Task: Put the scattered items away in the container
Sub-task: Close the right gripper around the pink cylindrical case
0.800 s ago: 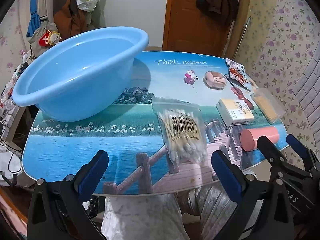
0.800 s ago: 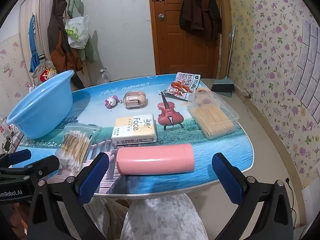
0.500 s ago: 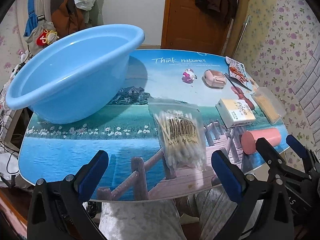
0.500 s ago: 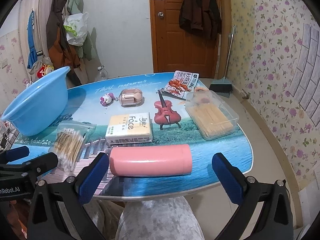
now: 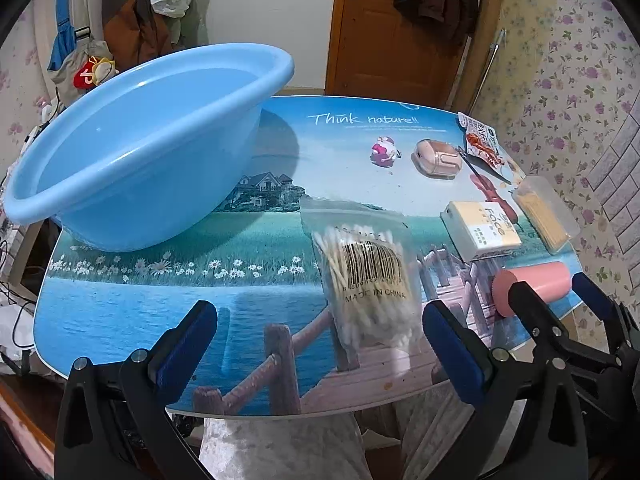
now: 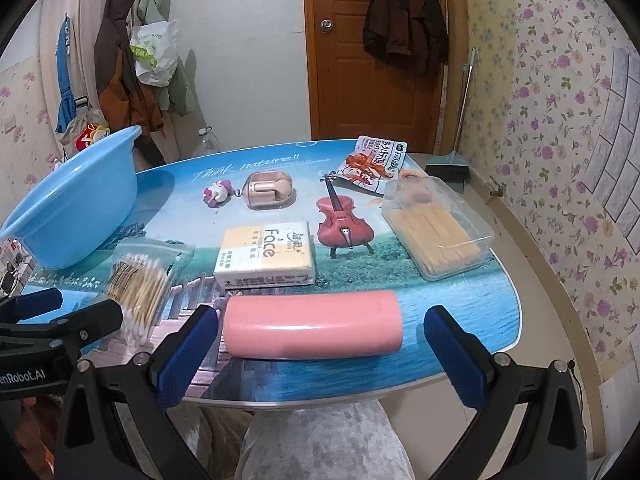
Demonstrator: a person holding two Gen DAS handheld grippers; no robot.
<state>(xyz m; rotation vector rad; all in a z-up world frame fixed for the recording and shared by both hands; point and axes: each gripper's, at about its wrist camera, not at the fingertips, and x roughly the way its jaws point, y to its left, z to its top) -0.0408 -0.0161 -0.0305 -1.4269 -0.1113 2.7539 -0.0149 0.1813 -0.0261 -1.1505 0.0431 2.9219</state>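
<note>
left wrist view has the blue basin [image 5: 132, 148] at the far left of the tabletop [image 5: 120, 312], tilted with its rim higher on the door side, nothing visible inside it. just right of it a clear bag of cotton swabs [image 5: 368, 280] lies flat near the front edge, and the left hand-held gripper [image 5: 316, 344] hangs before that edge with its blue-padded fingers wide apart, holding nothing. right wrist view shows the pink cylinder [image 6: 312, 324] on its side along the front edge, between the spread fingers of the right hand-held gripper [image 6: 316, 348], which is empty and not touching it. behind it sits a pack of tissues [image 6: 266, 254], then a small pink case [image 6: 268, 190] and a toy figure [image 6: 216, 196]; a clear box of sticks [image 6: 438, 230] and a snack packet [image 6: 376, 162] lie to the right.
</note>
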